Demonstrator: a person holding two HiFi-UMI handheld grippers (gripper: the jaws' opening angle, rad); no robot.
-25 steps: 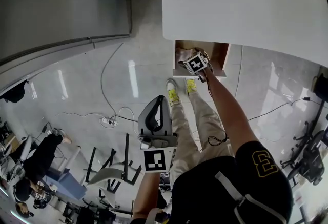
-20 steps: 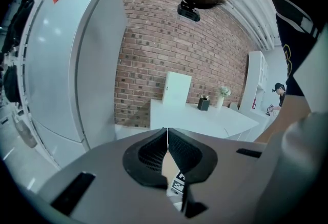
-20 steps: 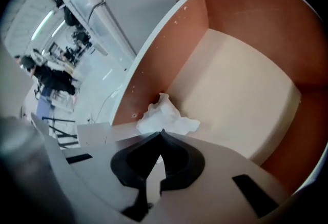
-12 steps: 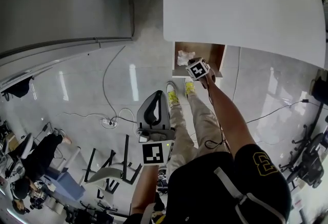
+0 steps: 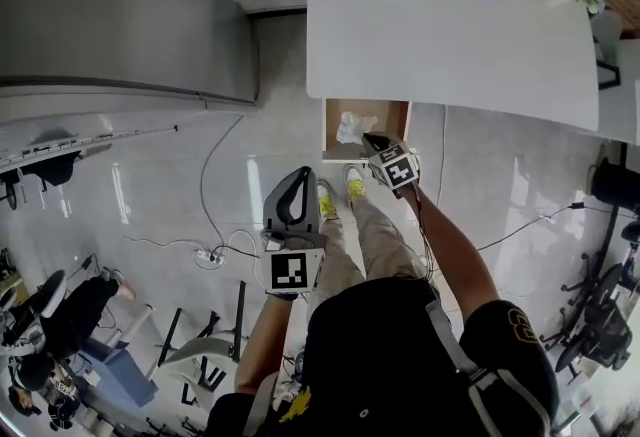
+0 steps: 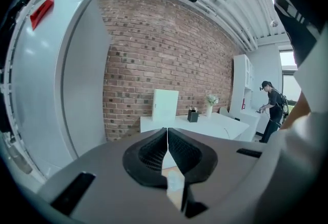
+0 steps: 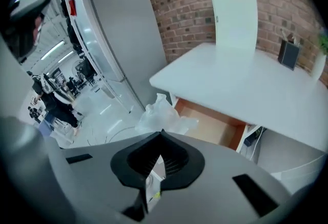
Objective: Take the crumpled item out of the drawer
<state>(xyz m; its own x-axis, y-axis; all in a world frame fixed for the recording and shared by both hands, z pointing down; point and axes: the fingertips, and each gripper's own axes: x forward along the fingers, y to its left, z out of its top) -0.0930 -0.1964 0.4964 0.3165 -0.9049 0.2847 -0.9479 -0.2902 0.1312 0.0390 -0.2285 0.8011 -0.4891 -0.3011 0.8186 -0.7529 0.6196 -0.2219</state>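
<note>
The white table (image 5: 450,35) fills the far side of the scene. Its wooden drawer (image 5: 388,113) stands pulled out toward you from under the near edge, with the top open on your side.

Your left gripper (image 5: 302,175) hangs over the floor, nearer to you and left of the drawer. Its jaws are pressed together with nothing between them. It is the farther tool and has no part in this step.

Your right gripper (image 5: 374,139) is the one at the drawer, reaching in over the near rim from the right. Its jaws are clenched.

The crumpled item (image 5: 350,128) lies at the drawer's left side, just ahead and to the left of those tips and touching them. In the right gripper view the white wad rises straight off the tip line, so the jaws seem to have caught a thin fold at its near edge. That is a judgement; the pinch itself is hidden by the jaws.

The wad is a rumpled lump with no clear long axis. The table overhangs the far side, so the free way out is up and toward you.
</note>
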